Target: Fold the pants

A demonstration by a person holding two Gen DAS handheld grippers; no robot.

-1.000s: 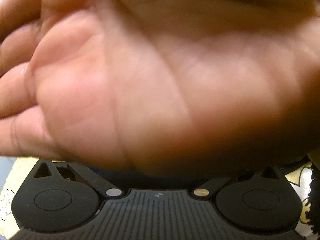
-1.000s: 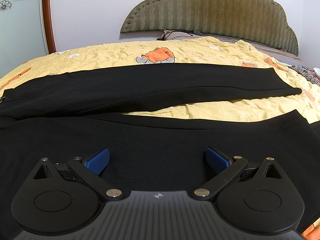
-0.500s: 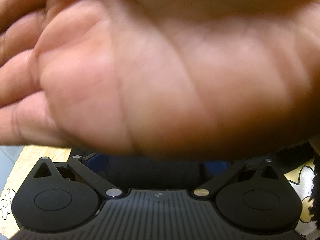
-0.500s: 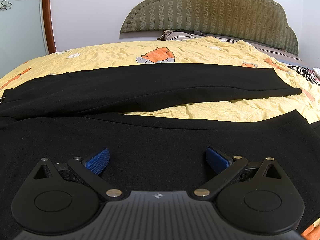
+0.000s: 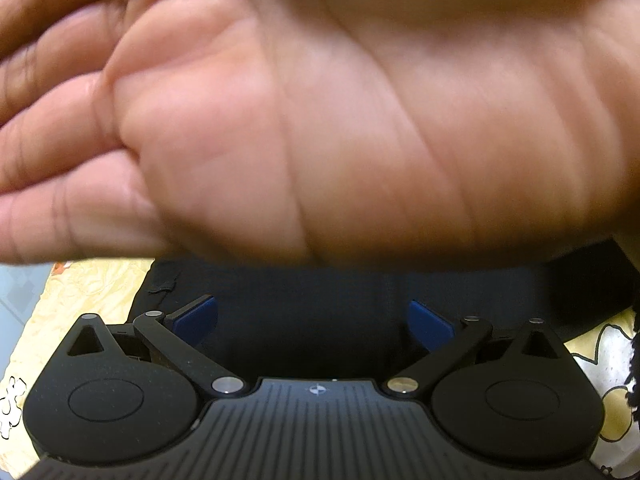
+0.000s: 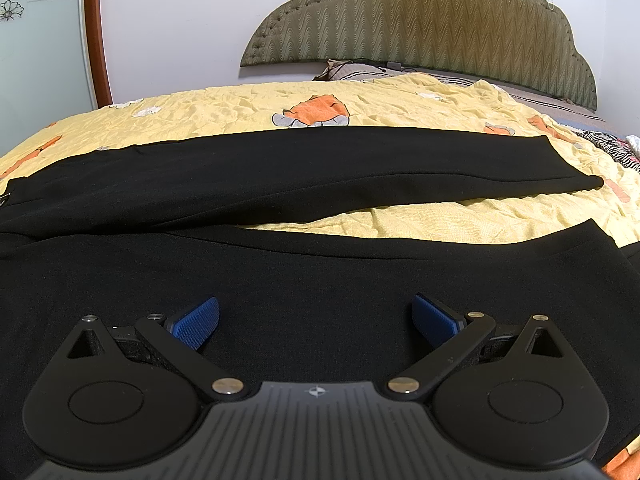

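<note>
I see the pants spread flat on the bed, both legs running side to side across my right view, long axis crosswise to the jaws. The far leg stretches toward the bed's right side and ends in a cuff there; the near leg lies directly under the right gripper, whose jaws stand spread wide with nothing between them, just above the black cloth. A strip of yellow sheet shows between the two legs, so they lie apart. On my left view a hand covers most of the lens; below it the left gripper also has its jaws spread and empty, over dark cloth, with what looks like the pants' edge near the bed's left side. I judge no fold has begun. The right gripper is nearer the near leg's outer edge, so the first grab probably falls there; the bed beyond the far leg is open room.
</note>
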